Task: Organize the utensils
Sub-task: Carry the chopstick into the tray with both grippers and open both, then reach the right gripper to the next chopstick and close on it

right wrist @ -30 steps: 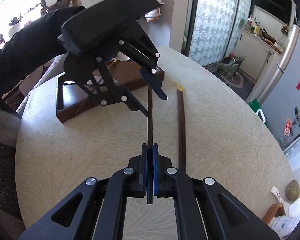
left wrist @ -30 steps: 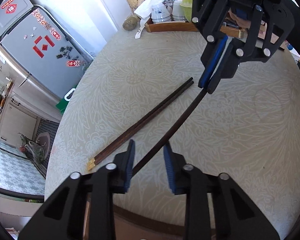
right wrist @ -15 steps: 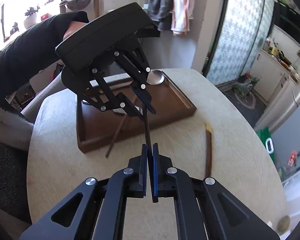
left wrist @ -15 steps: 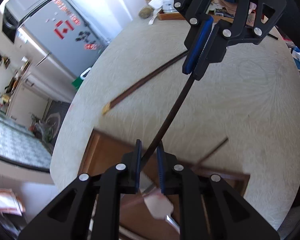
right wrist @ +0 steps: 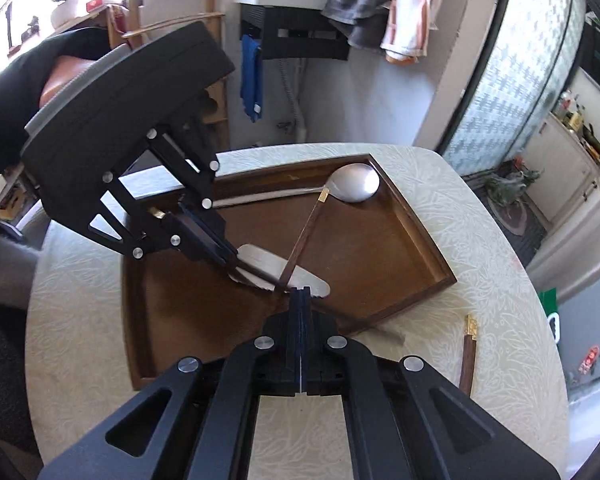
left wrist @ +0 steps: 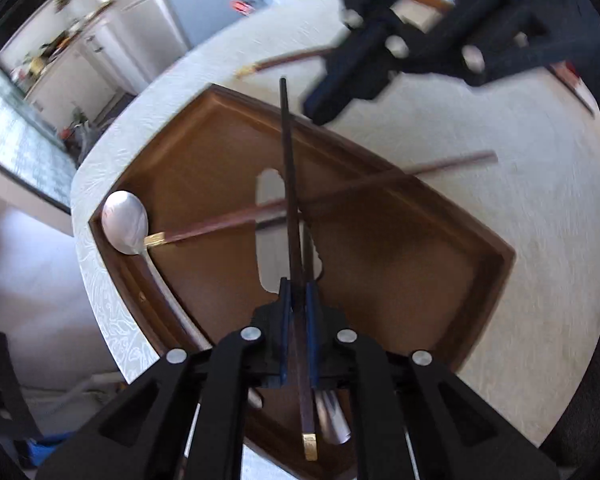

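1. One pale patterned bench (left wrist: pixel 500 220) carried everything. A wooden tray (left wrist: pixel 496 258) sat close to the bench edge, on the left tool's side.
2. The left tool (left wrist: pixel 296 286) hung over the tray's near rim. Its jaws were closed to a narrow gap on a dark chopstick (left wrist: pixel 288 152), gripped near its gold-capped butt.
3. The right tool (right wrist: pixel 301 294) had its pads pressed together with nothing visible between them. It hovered toward the middle of the bench, beside that chopstick's thin tip but apart from it.
4. The held chopstick's long axis ran straight ahead along the left tool's fingers. It passed above a knife (left wrist: pixel 268 184), and its tip reached the tray's far rim. Lowering it probably fell to the left tool alone.
5. A second chopstick (left wrist: pixel 220 228) lay slantwise beneath it. Its cap was against a spoon (left wrist: pixel 124 222) in a tray corner, and its thin end stuck out over the rim.
6. Another chopstick (right wrist: pixel 469 356) lay on the bench outside the tray.
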